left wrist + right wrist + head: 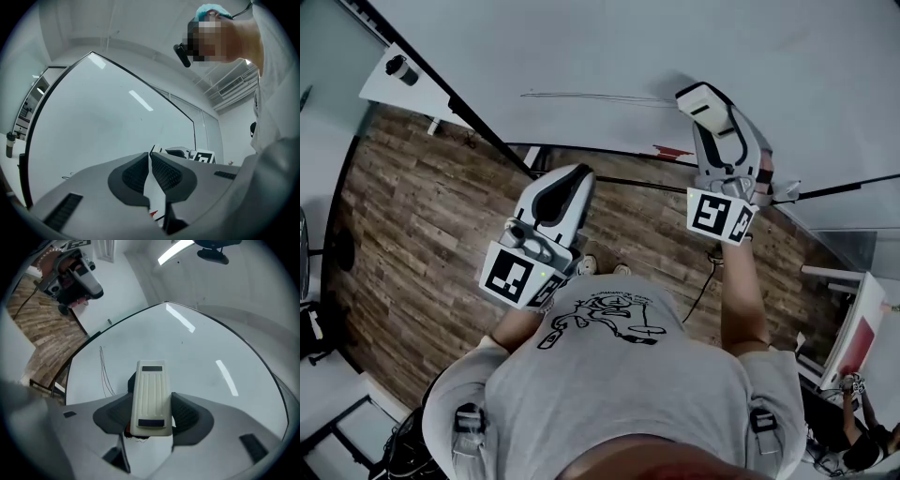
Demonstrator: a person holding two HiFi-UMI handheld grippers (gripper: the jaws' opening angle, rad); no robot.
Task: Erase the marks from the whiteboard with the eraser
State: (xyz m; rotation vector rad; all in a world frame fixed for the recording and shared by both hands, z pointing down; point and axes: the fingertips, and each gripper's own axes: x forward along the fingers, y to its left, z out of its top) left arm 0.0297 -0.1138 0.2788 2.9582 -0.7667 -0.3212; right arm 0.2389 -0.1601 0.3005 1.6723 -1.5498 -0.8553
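The whiteboard (609, 56) fills the top of the head view, with thin dark lines (581, 95) and a small red mark (672, 150) near its lower edge. My right gripper (712, 117) is shut on the white eraser (703, 98), held against the board to the right of the lines. In the right gripper view the eraser (150, 397) sits lengthwise between the jaws of the right gripper (150, 416), the lines (105, 376) to its left and red and dark marks (136, 434) under its near end. My left gripper (567, 183) is shut and empty, below the board; its jaws meet in the left gripper view (150, 164).
A black frame edge (487, 131) borders the board. Wood plank floor (422, 225) lies below, with a cable (703, 281) on it. A ledge with a dark cup (401, 70) is at upper left. Another person (862, 441) stands at lower right.
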